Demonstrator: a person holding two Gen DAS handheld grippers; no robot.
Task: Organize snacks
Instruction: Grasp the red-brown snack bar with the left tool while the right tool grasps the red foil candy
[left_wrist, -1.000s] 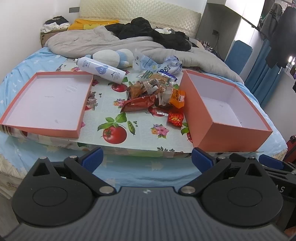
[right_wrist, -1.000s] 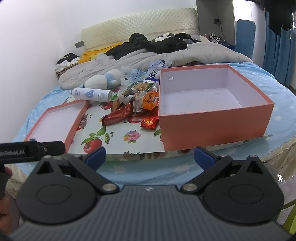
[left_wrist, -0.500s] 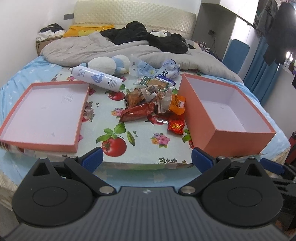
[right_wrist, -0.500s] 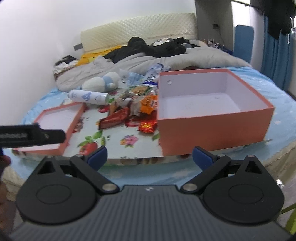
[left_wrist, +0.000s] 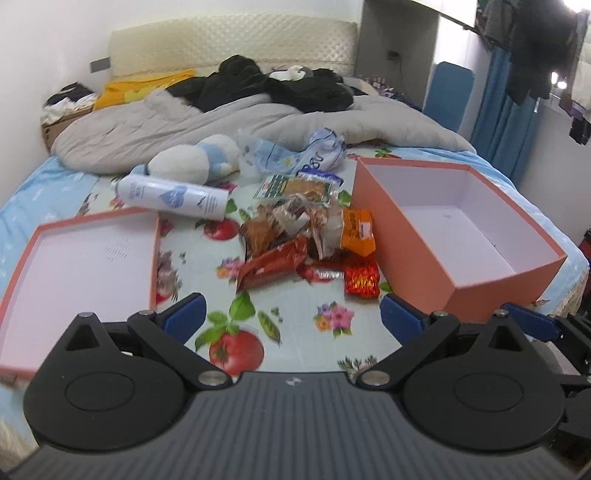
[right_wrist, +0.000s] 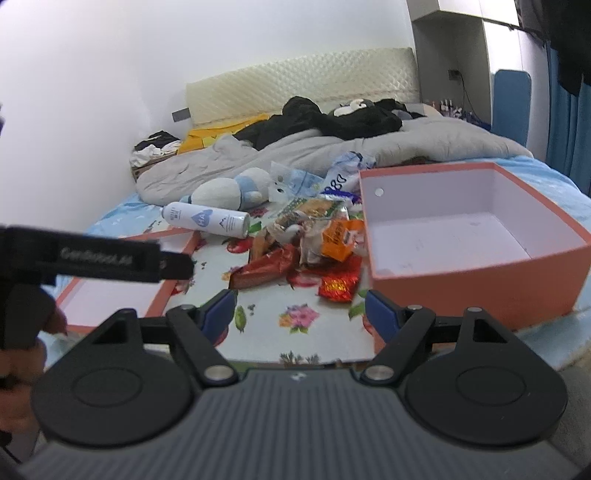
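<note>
Nothing is sorted yet, as far as I can judge: the box (left_wrist: 476, 236) on the right of the flowered mat (left_wrist: 236, 347) is bare inside, and its lid (left_wrist: 74, 266) lies upside down on the left, also with nothing in it. The snacks (left_wrist: 310, 236) sit in one heap between them, just beside the box's near wall, so the whole job is ahead of me. My left claw (left_wrist: 291, 314) is released, its blue pads wide apart with nothing between them, hanging over the mat's near edge short of the heap. My right claw (right_wrist: 301, 306) is also bare; its jaws are closing, but they hold only air, and the pads touch no packet. It points at the small red packet (right_wrist: 338, 286) at the front of the heap, which I take to be the first pick, though the blur makes that a guess. Behind it lie a long red wrapper (right_wrist: 266, 269), an orange packet (right_wrist: 338, 242) and some clear-wrapped ones I cannot tell apart. A white bottle (left_wrist: 173, 195) and a plush toy (left_wrist: 195, 160) lie beyond the heap; I doubt they count as snacks. What is left: take each packet in turn, carry it the short way right, drop it in the box, and perhaps fit the lid at the end.
</note>
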